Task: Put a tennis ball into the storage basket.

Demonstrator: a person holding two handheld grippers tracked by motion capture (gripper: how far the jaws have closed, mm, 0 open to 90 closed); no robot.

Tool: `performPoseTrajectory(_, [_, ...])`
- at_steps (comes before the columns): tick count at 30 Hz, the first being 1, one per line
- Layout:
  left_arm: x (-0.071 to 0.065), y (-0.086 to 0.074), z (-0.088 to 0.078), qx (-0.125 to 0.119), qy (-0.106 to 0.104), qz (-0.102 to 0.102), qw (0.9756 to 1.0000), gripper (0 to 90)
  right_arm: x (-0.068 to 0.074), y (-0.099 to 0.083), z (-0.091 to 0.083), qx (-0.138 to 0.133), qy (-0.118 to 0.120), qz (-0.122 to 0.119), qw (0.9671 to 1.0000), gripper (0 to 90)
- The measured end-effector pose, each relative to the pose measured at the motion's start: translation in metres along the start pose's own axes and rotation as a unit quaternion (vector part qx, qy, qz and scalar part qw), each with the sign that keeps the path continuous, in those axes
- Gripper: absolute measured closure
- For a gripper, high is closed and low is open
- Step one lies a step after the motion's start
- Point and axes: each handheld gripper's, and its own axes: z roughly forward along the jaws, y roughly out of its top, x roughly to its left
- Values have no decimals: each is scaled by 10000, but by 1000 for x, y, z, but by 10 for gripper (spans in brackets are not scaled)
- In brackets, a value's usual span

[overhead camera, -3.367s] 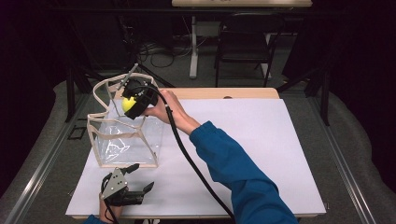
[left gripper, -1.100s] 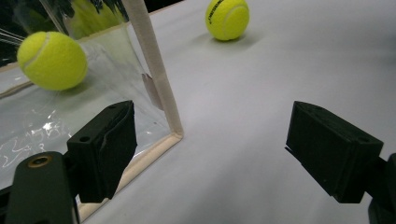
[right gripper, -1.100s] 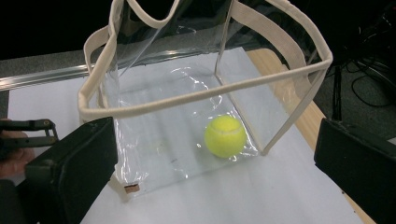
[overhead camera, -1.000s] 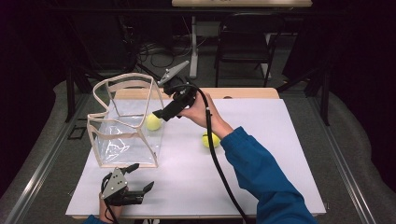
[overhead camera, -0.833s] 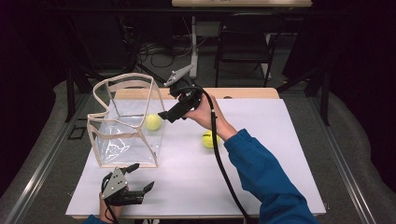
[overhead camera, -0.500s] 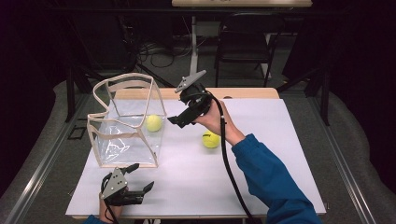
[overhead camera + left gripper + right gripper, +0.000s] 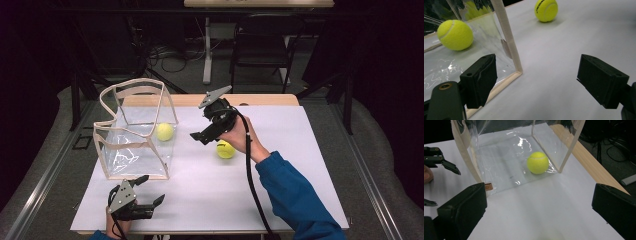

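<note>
- At the centre of the high view, the right gripper hangs above the bench, jaws spread wide and empty.
- Just below and right of it, a tennis ball lies on the bench, beside the hand.
- Left of centre stands a clear bag with a second ball inside, at its far right corner.
- At the lower left edge, the left gripper rests on the bench, jaws open, near the bag's front corner.

Dark lab or studio; floor cables, black curtains.
</note>
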Motion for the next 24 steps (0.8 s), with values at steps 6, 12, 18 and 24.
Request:
performPoseTrajectory(6, [0,0,0,0,-4,-10,10000,160,0,-14,-2,13,10,86,10000,0])
performPoseTrajectory(12, [-1,0,0,9,-5,-1,10000,160,0,-26,-2,32,22,102,9999,0])
performPoseTrajectory(18, [-1,0,-1,17,8,-7,10000,160,1,-42,0,89,49,155,9998,0])
performPoseTrajectory(24, [-1,0,0,32,-19,6,10000,160,3,-51,1,108,70,175,9998,0])
